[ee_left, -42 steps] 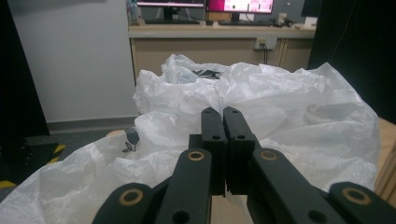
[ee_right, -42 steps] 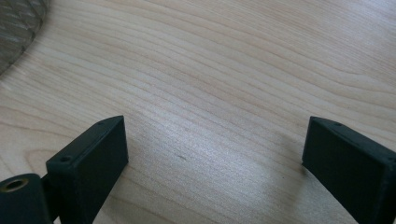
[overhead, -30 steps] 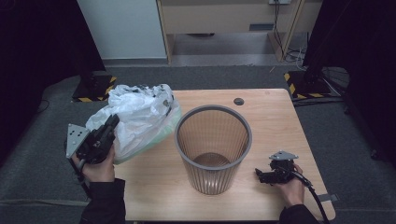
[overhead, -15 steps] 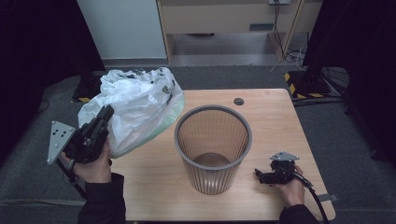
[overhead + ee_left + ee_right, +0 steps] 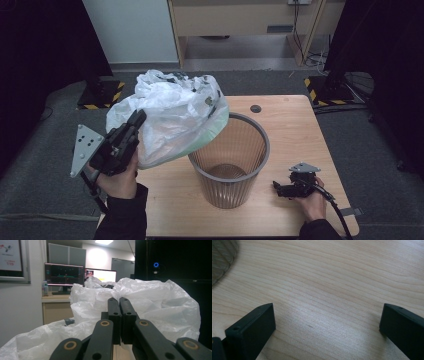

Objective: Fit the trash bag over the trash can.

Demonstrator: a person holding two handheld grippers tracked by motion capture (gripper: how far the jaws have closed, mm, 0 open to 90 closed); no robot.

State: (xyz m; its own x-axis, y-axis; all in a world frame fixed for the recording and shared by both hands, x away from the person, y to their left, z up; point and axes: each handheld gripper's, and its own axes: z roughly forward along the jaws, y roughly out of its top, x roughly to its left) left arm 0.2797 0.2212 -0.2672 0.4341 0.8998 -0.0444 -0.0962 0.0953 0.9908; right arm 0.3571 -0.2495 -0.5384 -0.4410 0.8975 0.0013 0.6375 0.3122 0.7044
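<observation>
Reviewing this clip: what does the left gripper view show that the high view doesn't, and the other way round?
Left gripper view: the left gripper with its jaws pressed together on a fold of the white plastic bag, with lit monitors on a desk behind.

High view: the ribbed bin standing on the wooden table, the bag's edge hanging over its rim, and the right gripper resting on the table.

Both: the crumpled bag and the left gripper clamped on it.
</observation>
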